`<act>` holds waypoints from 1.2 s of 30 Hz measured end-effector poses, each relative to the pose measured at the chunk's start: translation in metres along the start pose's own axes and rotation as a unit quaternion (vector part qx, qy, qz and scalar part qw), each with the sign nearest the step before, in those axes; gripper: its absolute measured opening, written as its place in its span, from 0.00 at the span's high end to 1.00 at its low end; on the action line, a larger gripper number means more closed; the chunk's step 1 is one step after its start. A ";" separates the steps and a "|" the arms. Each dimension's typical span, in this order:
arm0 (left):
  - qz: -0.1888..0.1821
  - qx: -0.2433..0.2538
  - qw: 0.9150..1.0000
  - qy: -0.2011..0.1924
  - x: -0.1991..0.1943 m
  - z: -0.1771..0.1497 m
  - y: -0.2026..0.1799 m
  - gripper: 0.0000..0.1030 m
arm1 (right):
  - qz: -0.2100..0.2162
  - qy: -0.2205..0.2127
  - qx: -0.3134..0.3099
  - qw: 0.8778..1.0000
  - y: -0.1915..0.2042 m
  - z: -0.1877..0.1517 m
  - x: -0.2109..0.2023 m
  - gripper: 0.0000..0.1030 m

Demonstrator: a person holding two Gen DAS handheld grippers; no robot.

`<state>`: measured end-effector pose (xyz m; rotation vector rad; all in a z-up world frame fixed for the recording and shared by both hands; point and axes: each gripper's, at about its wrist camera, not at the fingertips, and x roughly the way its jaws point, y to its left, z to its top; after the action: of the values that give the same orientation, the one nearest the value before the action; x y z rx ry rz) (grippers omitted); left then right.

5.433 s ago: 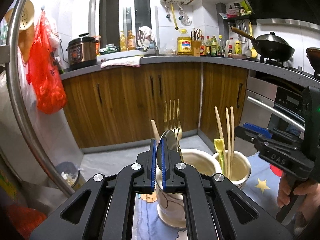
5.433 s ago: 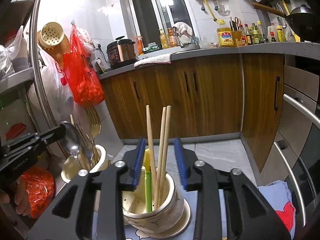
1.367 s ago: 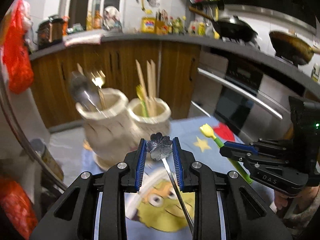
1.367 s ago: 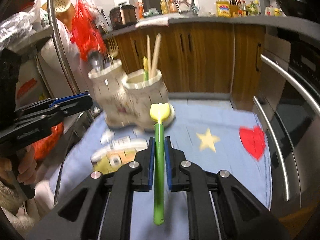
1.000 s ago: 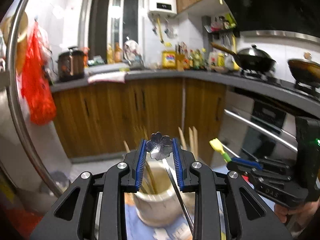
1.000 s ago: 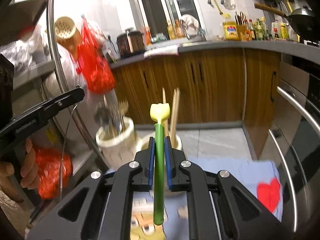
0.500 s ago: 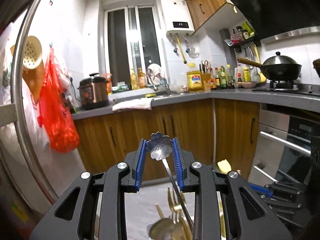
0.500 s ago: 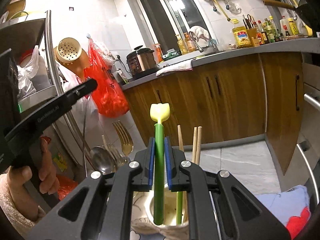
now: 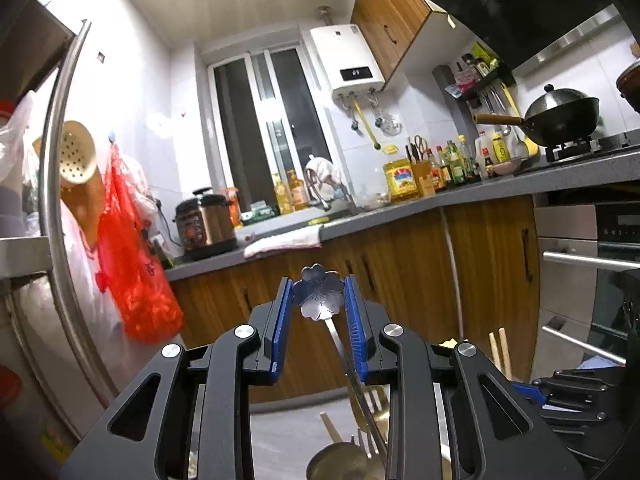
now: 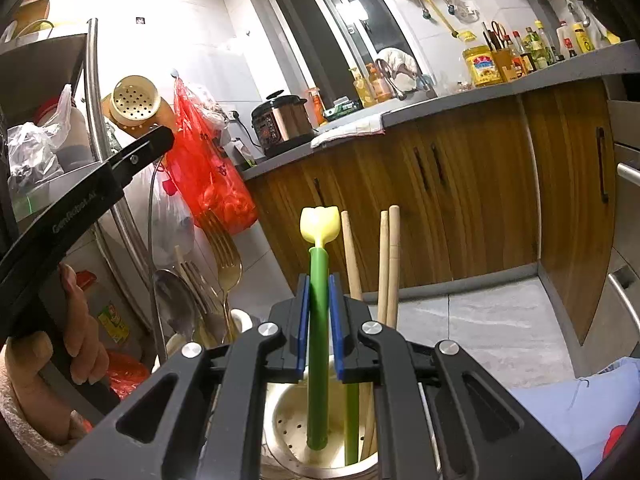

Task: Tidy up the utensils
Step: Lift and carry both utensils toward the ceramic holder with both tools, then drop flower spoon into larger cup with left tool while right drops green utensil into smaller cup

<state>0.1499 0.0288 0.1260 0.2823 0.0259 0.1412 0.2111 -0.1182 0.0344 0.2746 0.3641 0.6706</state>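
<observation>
- Utensils are sitting in both pairs of jaws: the left gripper (image 9: pixel 319 300) is pinching a silver flower-headed metal spoon (image 9: pixel 318 297) by its blossom-shaped end, blue pads pressing on either side, while the thin handle is slanting down and to the right between the black fingers.
- Below those jaws, the handle is pointing toward a gold fork and a round spoon bowl (image 9: pixel 340 460) at the bottom edge of the left wrist view.
- Right of the left jaws, two wooden chopstick tips (image 9: pixel 500 350) are sticking up, and the right gripper's black body is showing in the lower corner.
- The right gripper (image 10: pixel 319 316) is clamping a green stick with a yellow tulip-shaped top (image 10: pixel 319 320), jaws nearly together around the shaft.
- Under those jaws, the stick's lower end is hanging inside a cream ceramic holder with a perforated bottom (image 10: pixel 288 420).
- Just right of the right jaws, pale wooden chopsticks (image 10: pixel 390 264) are standing in the same holder.
- Left of them, a gold fork (image 10: pixel 226 256) and silver spoon (image 10: pixel 176 300) are standing in a neighbouring holder, beyond which a hand (image 10: pixel 60 344) is gripping the left tool.
</observation>
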 end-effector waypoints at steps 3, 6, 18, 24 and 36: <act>-0.002 0.000 1.000 0.004 0.001 -0.002 0.000 0.73 | 0.000 0.000 -0.001 1.000 0.000 -0.005 0.004 0.90; -0.006 0.004 1.000 0.009 0.001 -0.005 -0.001 0.73 | 0.000 0.003 0.002 1.000 -0.001 -0.010 0.005 0.90; -0.050 -0.008 0.998 0.041 -0.022 -0.026 0.002 0.73 | -0.009 0.014 -0.008 1.000 -0.004 -0.026 -0.011 0.90; -0.077 -0.024 0.993 0.088 -0.025 -0.043 0.006 0.73 | -0.017 0.028 -0.020 0.999 -0.002 -0.035 -0.021 0.90; -0.101 -0.033 0.985 0.136 -0.018 -0.054 0.005 0.62 | -0.028 0.051 -0.028 0.998 0.002 -0.036 -0.030 0.79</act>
<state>0.1289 0.0461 0.0760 0.1904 0.3194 -0.0220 0.1738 -0.1313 0.0100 0.1763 0.4486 0.6398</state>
